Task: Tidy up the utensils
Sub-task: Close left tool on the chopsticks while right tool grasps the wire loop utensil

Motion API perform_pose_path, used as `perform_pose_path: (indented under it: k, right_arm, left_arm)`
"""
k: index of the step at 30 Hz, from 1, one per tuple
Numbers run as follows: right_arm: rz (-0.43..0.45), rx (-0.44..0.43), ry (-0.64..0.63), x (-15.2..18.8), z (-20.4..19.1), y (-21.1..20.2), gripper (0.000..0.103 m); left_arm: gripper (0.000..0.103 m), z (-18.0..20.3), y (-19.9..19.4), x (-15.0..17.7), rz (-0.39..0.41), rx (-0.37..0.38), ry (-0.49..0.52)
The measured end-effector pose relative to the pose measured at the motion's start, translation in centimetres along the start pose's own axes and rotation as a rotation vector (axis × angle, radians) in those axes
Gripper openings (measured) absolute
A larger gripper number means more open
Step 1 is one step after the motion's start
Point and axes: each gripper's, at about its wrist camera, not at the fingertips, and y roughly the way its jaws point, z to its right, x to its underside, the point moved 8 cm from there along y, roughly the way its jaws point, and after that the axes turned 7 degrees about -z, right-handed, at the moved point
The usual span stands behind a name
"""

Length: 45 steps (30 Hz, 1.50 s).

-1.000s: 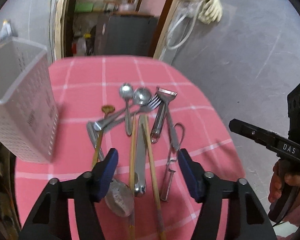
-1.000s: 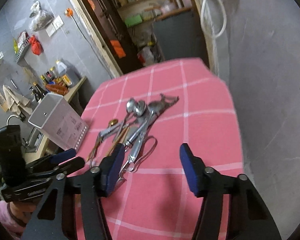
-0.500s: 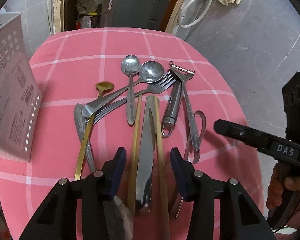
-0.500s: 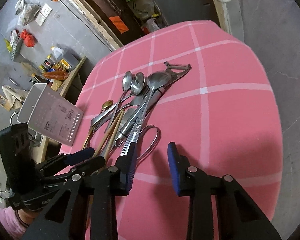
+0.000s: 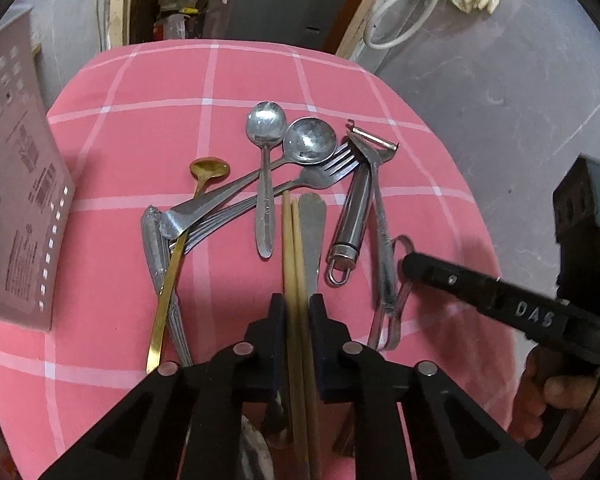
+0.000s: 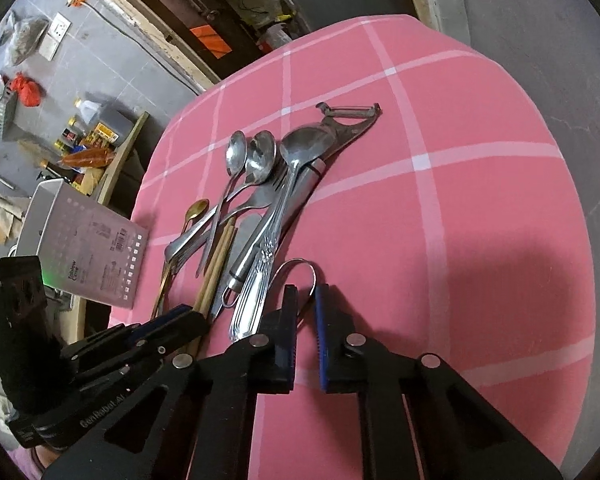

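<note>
Utensils are seen heaped together on the pink checked bench (image 5: 112, 152), with a pair of wooden chopsticks (image 5: 292, 248) clamped between the closed-in fingers of the left tool (image 5: 298, 312) near the front of the heap. A thin metal loop (image 6: 306, 270) at the heap's right edge is framed by the narrowly parted fingers of the right tool (image 6: 305, 308), though whether it is pinched cannot be told. A white perforated holder (image 6: 96, 256) is stood at the bench's left side.
</note>
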Motion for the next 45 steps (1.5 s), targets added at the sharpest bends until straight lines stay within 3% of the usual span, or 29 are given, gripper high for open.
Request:
perform_pose_path:
  k: [9,15,19,21,29,39,41,43,45]
  right_arm:
    - [-0.054,0.027,-0.044,2.5,0.9,-1.7,0.006]
    - [-0.067,-0.006,0.005,3.7,1.6,-2.1,0.008]
    - [-0.055,-0.022,0.030,4.2,1.2,-2.3,0.025]
    - [-0.052,-0.031,0.028,4.4,0.9,-2.3,0.028]
    - [-0.107,0.026,0.018,3.8,0.1,-0.7,0.028]
    - [-0.152,0.185,-0.036,3.4,-1.3,0.2,0.029]
    - [-0.149,0.194,-0.045,3.4,-1.3,0.2,0.029]
    - [-0.148,0.211,-0.059,3.5,-1.5,0.1,0.028]
    - [-0.142,0.231,-0.070,3.4,-1.4,0.0,0.024]
  left_arm:
    - [0.006,-0.3,-0.7,2.2,-0.057,0.038,-0.042]
    - [0.008,-0.2,-0.9,2.7,-0.091,0.083,-0.051]
    - [0.017,-0.2,-1.2,3.0,-0.103,0.099,-0.066]
    - [0.021,-0.1,-1.4,3.1,-0.102,0.103,-0.054]
    - [0.024,0.9,-1.2,3.1,-0.122,0.052,0.063]
    - [0.024,1.8,-0.3,2.5,-0.128,-0.044,0.161]
    - [0.022,1.8,0.0,2.1,-0.135,-0.064,0.178]
    - [0.014,1.6,0.2,1.7,-0.140,-0.081,0.176]
    - [0.013,1.2,0.1,1.6,-0.146,-0.052,0.146]
